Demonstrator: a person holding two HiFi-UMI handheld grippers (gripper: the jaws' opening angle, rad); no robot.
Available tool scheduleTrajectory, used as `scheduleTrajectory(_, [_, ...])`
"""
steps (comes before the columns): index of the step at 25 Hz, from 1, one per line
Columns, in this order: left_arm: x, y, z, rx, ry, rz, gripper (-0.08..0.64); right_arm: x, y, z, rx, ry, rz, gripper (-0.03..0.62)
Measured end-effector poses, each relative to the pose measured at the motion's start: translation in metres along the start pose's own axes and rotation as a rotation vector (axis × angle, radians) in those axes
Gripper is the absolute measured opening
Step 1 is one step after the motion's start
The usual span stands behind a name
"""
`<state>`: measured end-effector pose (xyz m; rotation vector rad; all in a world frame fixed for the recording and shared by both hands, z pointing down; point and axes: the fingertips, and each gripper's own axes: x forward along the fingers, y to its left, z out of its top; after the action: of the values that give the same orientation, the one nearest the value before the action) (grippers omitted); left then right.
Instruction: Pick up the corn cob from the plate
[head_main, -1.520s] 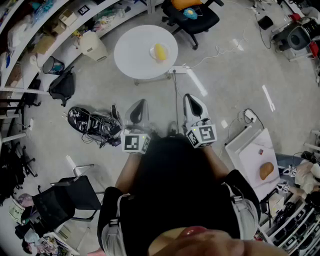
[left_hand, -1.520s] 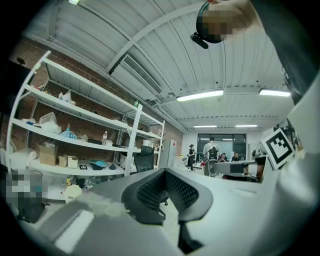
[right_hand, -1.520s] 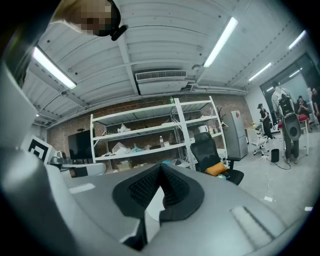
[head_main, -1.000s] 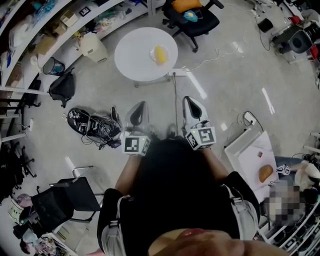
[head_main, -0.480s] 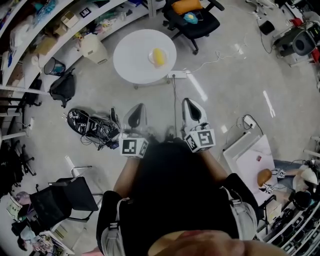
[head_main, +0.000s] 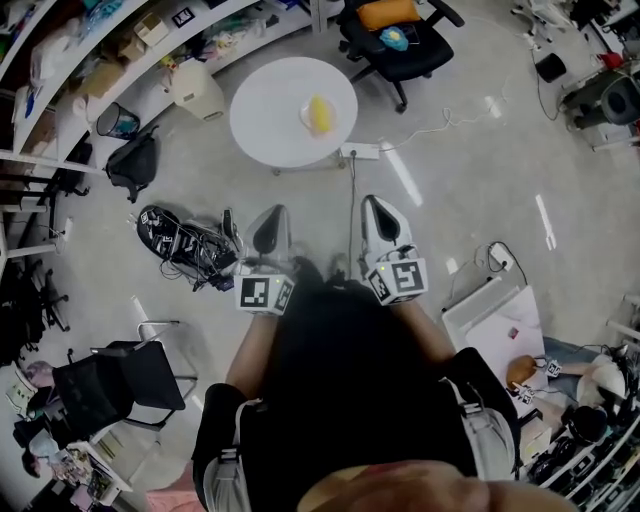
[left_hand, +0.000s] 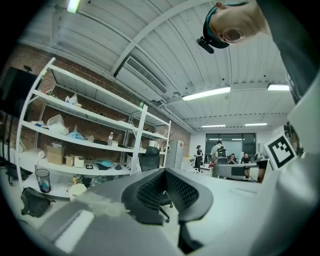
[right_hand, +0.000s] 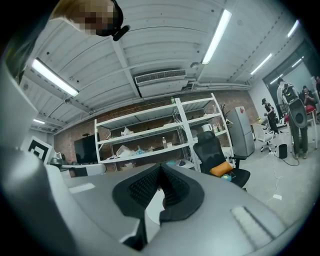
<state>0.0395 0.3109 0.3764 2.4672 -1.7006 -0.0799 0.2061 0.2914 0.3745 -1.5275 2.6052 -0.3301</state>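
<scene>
The round white worktop (head_main: 262, 122) stands on the floor well ahead of the person, near a black office chair (head_main: 400, 42). Both grippers are held level in front of the body, well apart from the worktop. The left gripper (head_main: 271, 214) has its jaws pressed together with nothing between them, and the right gripper (head_main: 374, 205) is the same. Toward the right side of the worktop lies a small plate (head_main: 303, 115), and the yellow corn cob (head_main: 320, 112) lies on it. The cob is probably light, stiff and a little slippery because it is round. The jaws should therefore open wide and take it across the middle, not at the narrow ends.
</scene>
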Motion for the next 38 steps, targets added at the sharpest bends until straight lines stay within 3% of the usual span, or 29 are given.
scheduleTrajectory(10, [0.034, 0.019, 0.007, -0.001, -0.017, -0.006, 0.0, 0.036, -0.011, -0.003, 0.002, 0.008, -0.008, 0.008])
scheduleTrajectory(38, [0.152, 0.161, 0.028, -0.055, 0.007, -0.115, 0.0, 0.206, -0.009, -0.003, -0.009, 0.033, -0.129, 0.008])
